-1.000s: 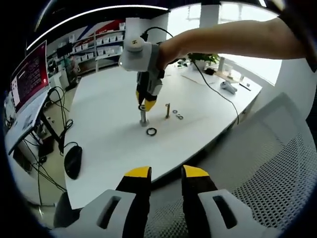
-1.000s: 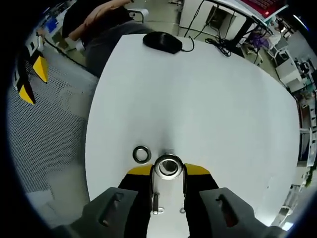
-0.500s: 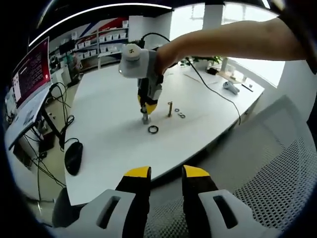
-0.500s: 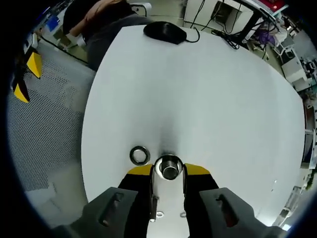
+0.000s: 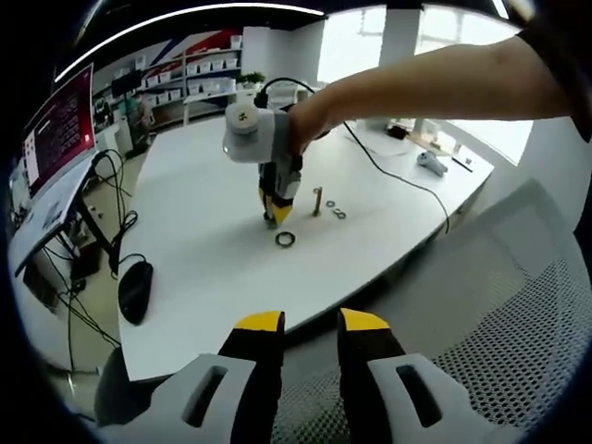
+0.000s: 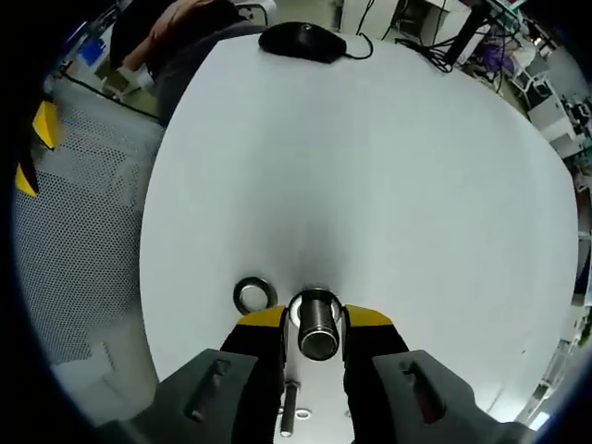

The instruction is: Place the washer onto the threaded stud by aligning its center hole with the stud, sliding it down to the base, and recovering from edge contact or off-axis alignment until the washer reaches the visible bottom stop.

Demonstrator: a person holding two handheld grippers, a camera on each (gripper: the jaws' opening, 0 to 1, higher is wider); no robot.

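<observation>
Though its base is hidden, threaded stud (image 6: 317,329) between clenched right claw (image 6: 315,319).

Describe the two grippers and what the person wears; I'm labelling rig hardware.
Both grippers share one design: light grey bodies with slotted sides, black jaws and yellow tips. The left gripper shows this from its own view, as does the right gripper. From the left gripper view, a black cable trails from the right gripper. The forearm is bare, with a dark short sleeve.

The threaded stud (image 6: 316,324) stands upright on the white table, silver, hollow-topped. A dark ring washer (image 6: 252,296) lies flat just left of it.
</observation>
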